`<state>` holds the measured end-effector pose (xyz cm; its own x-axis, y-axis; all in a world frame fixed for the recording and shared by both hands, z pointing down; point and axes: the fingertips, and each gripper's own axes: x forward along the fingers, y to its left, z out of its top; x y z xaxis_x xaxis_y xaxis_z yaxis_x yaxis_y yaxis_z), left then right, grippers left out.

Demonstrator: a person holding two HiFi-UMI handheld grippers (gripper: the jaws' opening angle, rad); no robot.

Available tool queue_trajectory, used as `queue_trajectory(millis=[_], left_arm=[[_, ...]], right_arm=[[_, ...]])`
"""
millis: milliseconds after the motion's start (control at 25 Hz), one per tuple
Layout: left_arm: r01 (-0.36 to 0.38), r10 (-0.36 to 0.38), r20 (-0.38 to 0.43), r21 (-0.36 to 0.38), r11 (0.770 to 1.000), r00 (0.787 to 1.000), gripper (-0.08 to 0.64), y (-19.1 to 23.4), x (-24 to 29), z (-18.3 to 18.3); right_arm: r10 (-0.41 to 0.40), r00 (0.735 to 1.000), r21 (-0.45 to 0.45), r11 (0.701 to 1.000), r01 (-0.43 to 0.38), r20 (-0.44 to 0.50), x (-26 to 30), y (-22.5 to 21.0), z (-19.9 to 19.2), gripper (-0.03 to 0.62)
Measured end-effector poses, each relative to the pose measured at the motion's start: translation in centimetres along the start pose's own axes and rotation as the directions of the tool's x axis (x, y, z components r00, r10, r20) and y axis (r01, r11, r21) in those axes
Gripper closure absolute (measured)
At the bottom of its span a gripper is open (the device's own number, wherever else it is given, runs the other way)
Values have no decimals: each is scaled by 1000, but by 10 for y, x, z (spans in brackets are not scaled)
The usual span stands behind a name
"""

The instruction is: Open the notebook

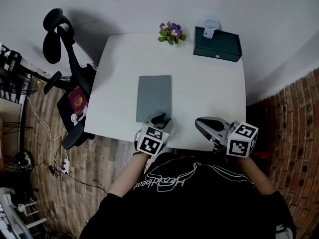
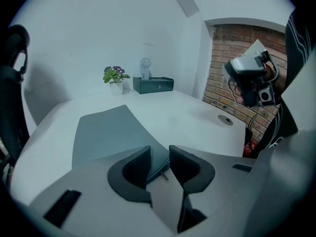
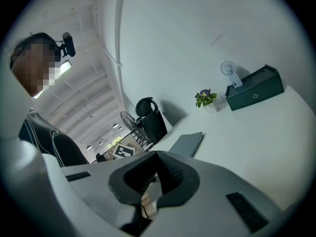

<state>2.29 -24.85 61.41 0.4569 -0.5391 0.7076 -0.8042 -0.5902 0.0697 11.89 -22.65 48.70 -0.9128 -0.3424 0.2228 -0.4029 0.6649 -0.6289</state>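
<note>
— What is the room like?

— A white tabletop [image 1: 219, 88] stands against a white wall [image 1: 149, 4]. There is a brick wall [image 1: 299, 118] on its right and a wood-plank floor [image 1: 107, 153] on its left. A black office chair [image 1: 65, 59] sits just off the left edge, with a red booklet [image 1: 78, 99] on its seat.

— And on the tabletop?

— At the far edge is a potted plant [image 1: 172, 33] with purple flowers. To its right is a dark green box [image 1: 218, 45] with a small white fan [image 1: 211, 24] at its left end. The grey notebook [image 1: 154, 96] lies flat and closed, left of the middle. Its long sides run away from the person and its near end is close to the near edge.

— Where are the hands?

— Both are at the near edge. The left tool [image 1: 160, 118] tilts downward at the notebook's near right corner. The right tool [image 1: 202, 122] is held over the tabletop, well to the right of the notebook, and points roughly level across the surface.

— How do the tools stand?

— The left tool's jaws are partly apart with the notebook's corner between them, and the pads are not pressing on it. The right tool is clenched, its tips together with nothing between them.
</note>
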Motion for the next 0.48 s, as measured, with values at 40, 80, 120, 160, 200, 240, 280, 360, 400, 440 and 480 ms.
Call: queue_trajectory(millis=[40,80,120,160,200,240,280,360,400,440,480], left_arm=[[13,-13,9,-16,1000,1000,436,-2,-1,2],[24,-23,18,-25,999,1000,454,-3,-3,3],[32,-32,24,-30,999,999,467,-4,-4,3],[41,-40,27,-32,999,999,481,-5,-7,4],[49,-48,30,-35,998,998,494,-5,-9,5],[57,-56,33,-39,998,998,501,-4,-12,7],[64,-62,37,-42,997,997,506,-3,-15,10],[74,-73,45,-40,996,996,512,0,-20,15],[79,-77,50,-37,996,996,515,1,-23,18],[83,-81,54,-35,996,995,515,2,-26,20],[88,-86,58,-34,996,995,517,4,-30,22]], right_arm=[[-1,1000,0,1000,1,-1,1,0,-1,591],[-2,1000,3,1000,2,-3,2,-1,-2,591],[-3,1000,9,1000,3,-3,3,0,-4,591],[-5,1000,16,1000,5,-4,4,1,-6,591],[-7,1000,21,1000,7,-3,6,1,-7,591],[-9,1000,24,1000,9,-1,7,2,-7,591],[-11,1000,27,1000,11,3,9,3,-5,591],[-10,1000,30,1000,10,16,13,6,0,591],[-10,1000,30,1000,9,21,15,7,1,591],[-9,1000,32,999,8,26,17,9,3,591],[-6,1000,37,999,5,31,19,12,3,591]])
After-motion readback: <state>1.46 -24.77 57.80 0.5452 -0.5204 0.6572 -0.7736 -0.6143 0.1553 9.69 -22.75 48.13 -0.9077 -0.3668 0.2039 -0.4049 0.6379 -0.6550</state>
